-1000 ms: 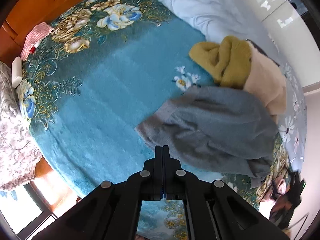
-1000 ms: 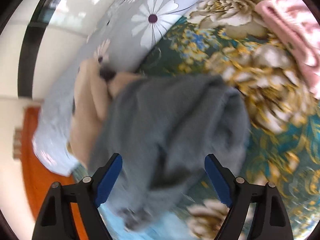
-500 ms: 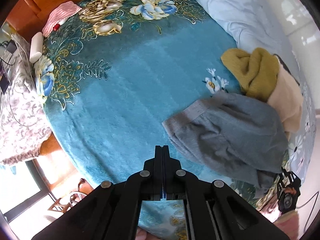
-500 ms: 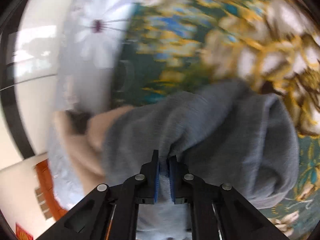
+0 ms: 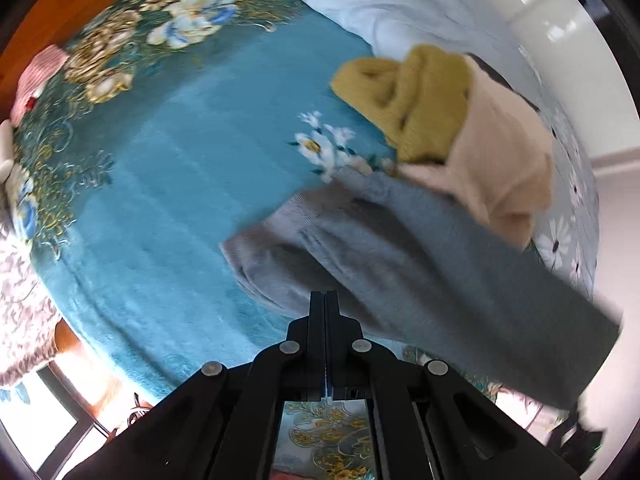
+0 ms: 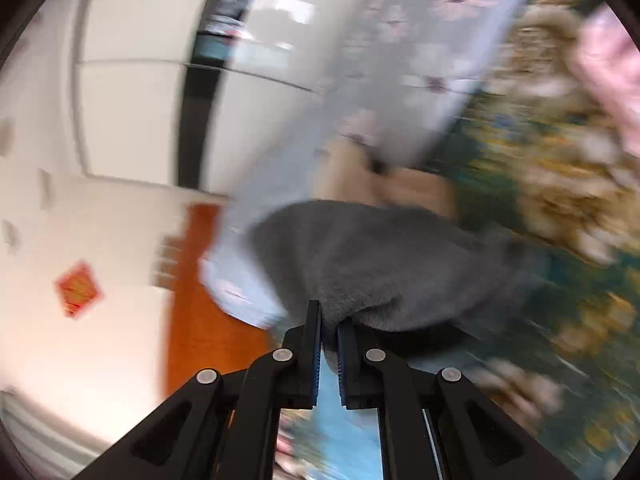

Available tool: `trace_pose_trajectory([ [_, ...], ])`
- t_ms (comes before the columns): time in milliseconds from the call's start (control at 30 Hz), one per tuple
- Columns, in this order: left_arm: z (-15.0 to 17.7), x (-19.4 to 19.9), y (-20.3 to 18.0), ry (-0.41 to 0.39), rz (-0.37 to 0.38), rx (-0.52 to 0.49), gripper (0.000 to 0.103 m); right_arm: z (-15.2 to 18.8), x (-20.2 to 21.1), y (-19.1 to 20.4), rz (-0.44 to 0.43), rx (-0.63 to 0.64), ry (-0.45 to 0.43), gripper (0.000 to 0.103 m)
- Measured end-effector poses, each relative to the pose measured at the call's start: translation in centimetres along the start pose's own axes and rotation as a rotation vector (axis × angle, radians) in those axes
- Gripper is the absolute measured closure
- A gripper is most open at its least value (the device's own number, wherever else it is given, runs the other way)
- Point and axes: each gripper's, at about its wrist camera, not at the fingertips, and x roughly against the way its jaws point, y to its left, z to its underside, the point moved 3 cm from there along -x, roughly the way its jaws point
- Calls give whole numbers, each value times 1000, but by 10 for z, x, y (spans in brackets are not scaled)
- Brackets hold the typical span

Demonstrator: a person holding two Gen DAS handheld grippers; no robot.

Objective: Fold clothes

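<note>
A grey garment (image 5: pixel 420 264) lies on the blue floral bedspread (image 5: pixel 172 184), stretched up toward the lower right of the left wrist view. My left gripper (image 5: pixel 325 296) is shut and empty, its tips just above the garment's near edge. My right gripper (image 6: pixel 329 320) is shut on a bunched fold of the grey garment (image 6: pixel 380 264) and holds it raised; the right wrist view is motion-blurred. An olive-yellow garment (image 5: pixel 416 96) and a beige garment (image 5: pixel 504 160) lie piled behind the grey one.
A pale blue pillow or duvet (image 5: pixel 384 4) lies at the bed's far side by the white wall. A pink cloth (image 5: pixel 36 76) sits at the far left by the wooden headboard. A floral grey sheet (image 6: pixel 400 72) runs along the wall. The bed edge is at lower left.
My right gripper closed on the grey garment and has lifted and pulled it, stretching it. My left gripper stayed shut and moved closer to the garment's edge.
</note>
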Motion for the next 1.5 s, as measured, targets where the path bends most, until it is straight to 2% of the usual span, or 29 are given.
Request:
trace_pose_trajectory([
  [133,9,-10,-1,38,12,15,103,52,28,-103,333,-148,75,96],
  [200,14,-15,1,59,17,41,103,72,32,-149,435,-265,100,96],
  [267,17,-20,0,76,20,67,103,84,29,-173,521,-309,122,96],
  [367,19,-25,-8,86,23,72,103,66,25,-165,538,-284,103,95],
  [467,21,-29,-22,88,21,53,103,48,20,-157,554,-260,83,89],
  [567,19,-40,-35,108,35,68,100,30,16,-148,570,-235,64,68],
  [633,15,-48,-46,128,52,95,93,17,13,-142,581,-219,52,40],
  [667,14,-52,-51,137,59,107,87,11,11,-140,586,-211,45,38],
  [800,1,-77,-78,171,80,147,63,-15,1,-140,626,-214,16,36],
  [933,-17,-108,-100,207,94,213,59,-30,-14,-176,694,-347,17,35],
  [1033,-28,-137,-115,243,107,290,59,-35,-22,-195,734,-414,10,35],
  [1100,-34,-157,-128,263,90,314,59,-39,-28,-200,741,-423,12,36],
  [1300,-43,-199,-154,280,-44,298,59,-49,-44,-208,812,-403,41,36],
  [1400,-41,-215,-155,300,-80,333,59,-54,-51,-211,856,-385,59,36],
  [1433,-40,-217,-154,301,-100,344,61,-55,-52,-213,868,-385,65,36],
  [1500,-40,-220,-151,298,-140,336,80,-54,-53,-217,882,-396,75,38],
])
